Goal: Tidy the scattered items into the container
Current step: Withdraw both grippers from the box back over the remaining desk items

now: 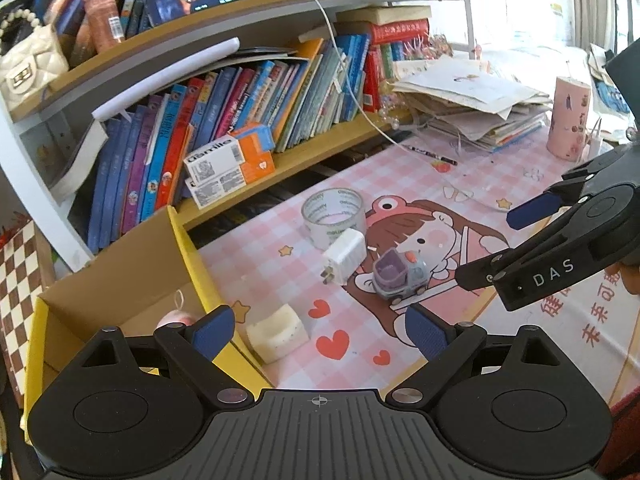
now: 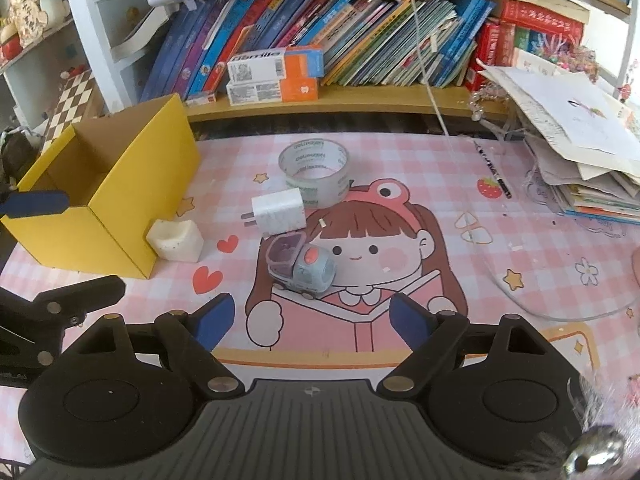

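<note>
A yellow cardboard box (image 1: pixel 188 248) (image 2: pixel 132 216) stands open at the left of the pink mat; a pink round item (image 1: pixel 176 318) lies inside it. On the mat lie a white foam block (image 1: pixel 278 332) (image 2: pixel 176 240), a white charger plug (image 1: pixel 344 256) (image 2: pixel 278 212), a grey toy truck (image 1: pixel 398 276) (image 2: pixel 302 266) and a clear tape roll (image 1: pixel 334 216) (image 2: pixel 314 172). My left gripper (image 1: pixel 320 334) is open and empty over the box's near corner, just before the foam block. My right gripper (image 2: pixel 310 320) is open and empty just in front of the toy truck; it shows at the right in the left wrist view (image 1: pixel 520 236).
A bookshelf full of books (image 2: pixel 320 32) and orange-white boxes (image 2: pixel 276 76) runs behind the mat. A paper stack (image 2: pixel 572 152) and a pen (image 2: pixel 494 172) lie at the right. A pink cylinder (image 1: pixel 568 120) stands far right. A white cable (image 2: pixel 428 80) hangs down.
</note>
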Tool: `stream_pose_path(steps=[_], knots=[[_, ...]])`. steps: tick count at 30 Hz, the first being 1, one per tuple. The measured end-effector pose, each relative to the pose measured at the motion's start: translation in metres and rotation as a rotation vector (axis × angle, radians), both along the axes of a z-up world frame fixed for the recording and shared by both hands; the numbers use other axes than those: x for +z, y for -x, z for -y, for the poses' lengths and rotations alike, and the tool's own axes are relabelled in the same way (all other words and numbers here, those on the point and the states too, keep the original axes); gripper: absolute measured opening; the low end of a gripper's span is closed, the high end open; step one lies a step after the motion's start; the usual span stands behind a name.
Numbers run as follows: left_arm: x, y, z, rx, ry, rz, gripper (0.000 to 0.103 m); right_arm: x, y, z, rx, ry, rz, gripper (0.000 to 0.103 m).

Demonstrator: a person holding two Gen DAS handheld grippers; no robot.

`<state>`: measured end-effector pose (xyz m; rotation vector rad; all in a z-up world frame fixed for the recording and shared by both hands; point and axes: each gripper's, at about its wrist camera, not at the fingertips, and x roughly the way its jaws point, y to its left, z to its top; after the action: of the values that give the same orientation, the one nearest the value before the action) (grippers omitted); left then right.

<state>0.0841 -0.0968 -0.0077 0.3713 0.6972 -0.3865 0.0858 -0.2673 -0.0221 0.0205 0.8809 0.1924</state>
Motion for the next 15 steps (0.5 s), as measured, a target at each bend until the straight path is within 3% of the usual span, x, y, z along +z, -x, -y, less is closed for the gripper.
stream_pose_path(steps=[12,15], knots=[[-0.013,-0.011,0.007,-0.012,-0.060,-0.010,0.093,-0.012,-0.020,0.000,0.025,-0.011,-0.037,0.082],[-0.016,-0.016,0.008,-0.015,-0.070,-0.014,0.085,-0.017,-0.024,0.001,0.029,-0.014,-0.050,0.079]])
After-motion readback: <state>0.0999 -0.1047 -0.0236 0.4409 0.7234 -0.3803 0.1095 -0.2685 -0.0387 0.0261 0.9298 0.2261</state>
